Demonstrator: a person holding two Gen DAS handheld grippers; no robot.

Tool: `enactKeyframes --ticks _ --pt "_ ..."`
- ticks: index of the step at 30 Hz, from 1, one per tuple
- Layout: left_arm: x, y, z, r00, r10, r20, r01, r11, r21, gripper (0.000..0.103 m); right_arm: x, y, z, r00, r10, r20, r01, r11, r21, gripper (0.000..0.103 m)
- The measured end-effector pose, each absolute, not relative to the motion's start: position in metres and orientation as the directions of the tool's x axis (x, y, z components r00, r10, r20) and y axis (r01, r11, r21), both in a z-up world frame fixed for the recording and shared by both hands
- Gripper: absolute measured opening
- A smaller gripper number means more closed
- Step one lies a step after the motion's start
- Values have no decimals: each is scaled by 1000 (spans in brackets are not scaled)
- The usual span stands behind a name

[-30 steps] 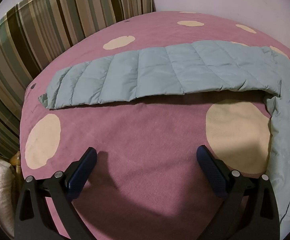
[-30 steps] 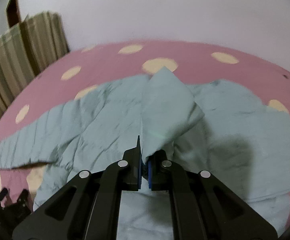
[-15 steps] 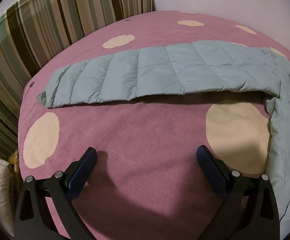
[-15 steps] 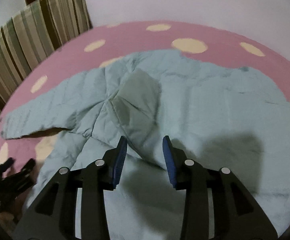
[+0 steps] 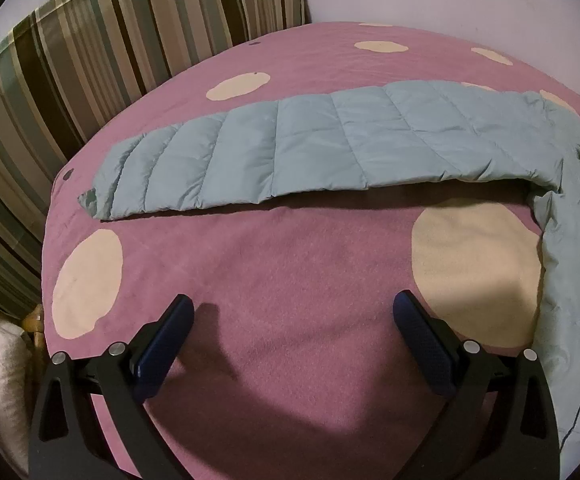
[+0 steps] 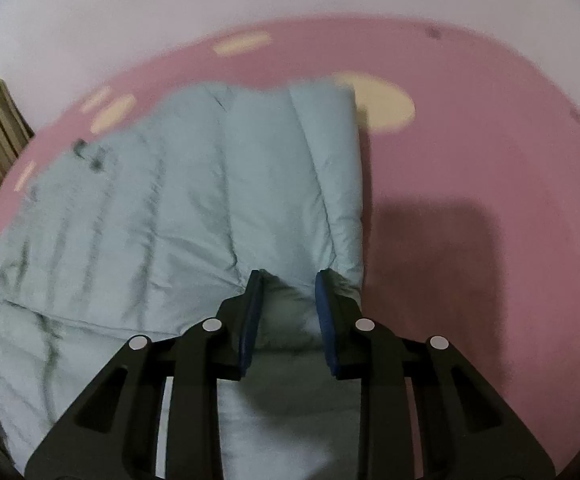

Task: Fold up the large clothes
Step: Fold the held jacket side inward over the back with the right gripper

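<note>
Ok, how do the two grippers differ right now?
The left gripper stands wide open over bare pink blanket, nothing between its fingers. The right gripper is much narrower, its jaws just closing, with a fold of the blue jacket between them. Both point downward at the bed.

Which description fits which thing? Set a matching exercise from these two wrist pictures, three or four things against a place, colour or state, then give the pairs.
Things
1. left gripper
2. right gripper
3. jacket sleeve
4. curtain

Descriptions
A. striped, hanging beyond the bed's far left edge
B. jaws wide apart over bare pink blanket, nothing between them
C. stretched flat across the blanket, quilted pale blue
D. jaws partly open, straddling jacket fabric near its right edge

Pairs: 1-B, 2-D, 3-C, 4-A
</note>
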State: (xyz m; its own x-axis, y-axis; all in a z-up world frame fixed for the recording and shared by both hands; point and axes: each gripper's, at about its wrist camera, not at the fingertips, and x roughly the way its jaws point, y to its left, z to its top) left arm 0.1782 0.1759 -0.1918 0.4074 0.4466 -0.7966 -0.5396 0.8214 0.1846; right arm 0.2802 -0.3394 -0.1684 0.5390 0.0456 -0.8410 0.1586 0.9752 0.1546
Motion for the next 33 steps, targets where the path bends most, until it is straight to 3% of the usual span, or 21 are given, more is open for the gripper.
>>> enactKeyframes --ticks 12,21,33 --pt "180 175 -192 401 459 -793 -536 819 204 99 308 -363 -122 630 85 -772 161 958 237 26" --pt "180 175 -192 400 462 -792 -535 819 208 99 371 -361 -172 536 45 -843 198 964 177 26" --pt "180 176 -192 399 464 -791 -535 818 210 99 300 -347 -136 612 91 -785 182 951 251 28"
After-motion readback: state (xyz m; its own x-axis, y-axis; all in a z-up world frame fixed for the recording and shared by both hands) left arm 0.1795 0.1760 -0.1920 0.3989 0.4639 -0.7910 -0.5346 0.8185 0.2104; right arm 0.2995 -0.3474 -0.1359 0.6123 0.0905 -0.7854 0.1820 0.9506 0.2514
